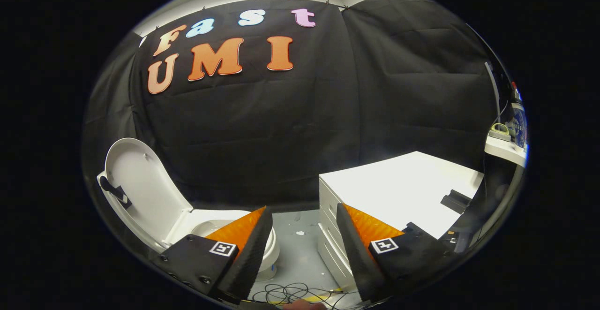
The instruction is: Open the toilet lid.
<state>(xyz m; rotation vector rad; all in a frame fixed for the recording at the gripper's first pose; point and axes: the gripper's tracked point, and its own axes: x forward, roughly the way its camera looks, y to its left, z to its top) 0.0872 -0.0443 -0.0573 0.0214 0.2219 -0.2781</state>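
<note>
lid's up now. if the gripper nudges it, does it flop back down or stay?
The lid leans back past upright, so a light nudge probably leaves it standing. It looks like rigid, glossy plastic, so it should swing as one stiff piece on its hinge, and the fingers may slip on it. The gripper is open, holding nothing.

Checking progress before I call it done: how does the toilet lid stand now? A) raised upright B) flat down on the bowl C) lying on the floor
A: the lid stands raised behind the bowl, while the open gripper holds nothing.
</note>
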